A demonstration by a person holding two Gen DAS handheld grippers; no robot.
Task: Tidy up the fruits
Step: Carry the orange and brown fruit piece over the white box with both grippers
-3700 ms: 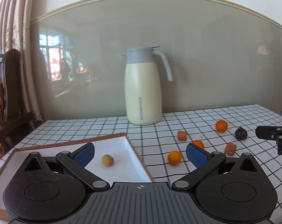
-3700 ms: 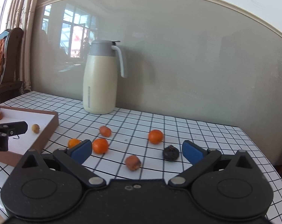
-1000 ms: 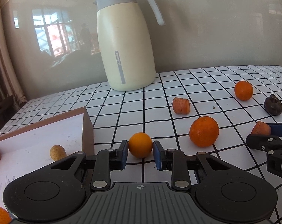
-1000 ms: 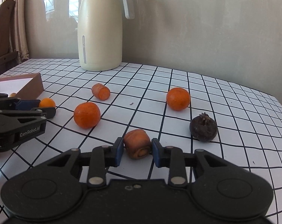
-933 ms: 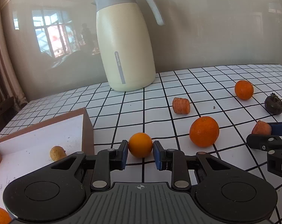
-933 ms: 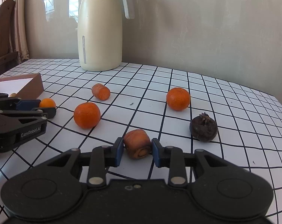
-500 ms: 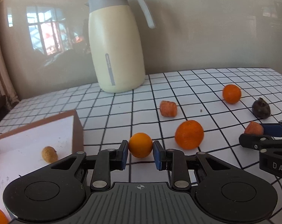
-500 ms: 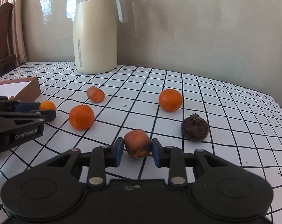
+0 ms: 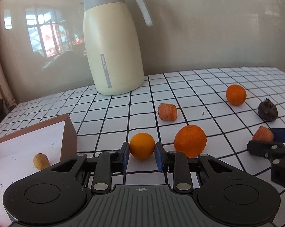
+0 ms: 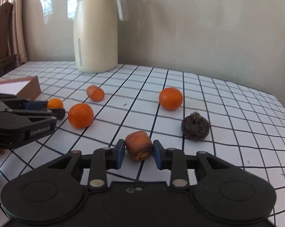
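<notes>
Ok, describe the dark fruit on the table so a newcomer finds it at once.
Start at the cream jug by the wall, then come forward and right across the checked tablecloth. Past the lone orange sits the dark fruit: the only brown-black, rough piece with a dried tuft on top.

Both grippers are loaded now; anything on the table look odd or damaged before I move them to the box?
One thing: the dark fruit near the right gripper looks shrivelled and blackish, unlike the bright oranges. The carrot pieces are not fruit. Nothing spilled.
</notes>
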